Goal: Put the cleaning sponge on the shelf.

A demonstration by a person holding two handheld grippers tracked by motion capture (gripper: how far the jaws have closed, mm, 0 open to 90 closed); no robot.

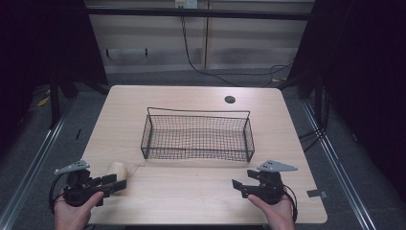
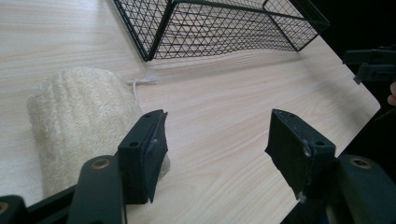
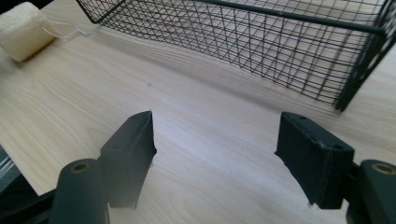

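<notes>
A pale loofah sponge (image 1: 117, 169) with a thin string loop lies on the wooden table, left of the black wire basket (image 1: 197, 135). My left gripper (image 1: 113, 184) is open just in front of the sponge; in the left gripper view the sponge (image 2: 77, 123) sits outside the left jaw, touching or nearly touching it, with bare table between the jaws (image 2: 217, 149). My right gripper (image 1: 238, 186) is open near the front right of the table, nothing between its jaws (image 3: 217, 151). The basket (image 3: 261, 42) holds nothing, and the sponge (image 3: 23, 30) lies far off to its left.
A round cable hole (image 1: 230, 99) sits at the back of the table (image 1: 201, 191). Dark drapes and metal floor rails flank the table. A cabinet with cables stands behind it. In the left gripper view the other gripper (image 2: 373, 63) shows at the far right edge.
</notes>
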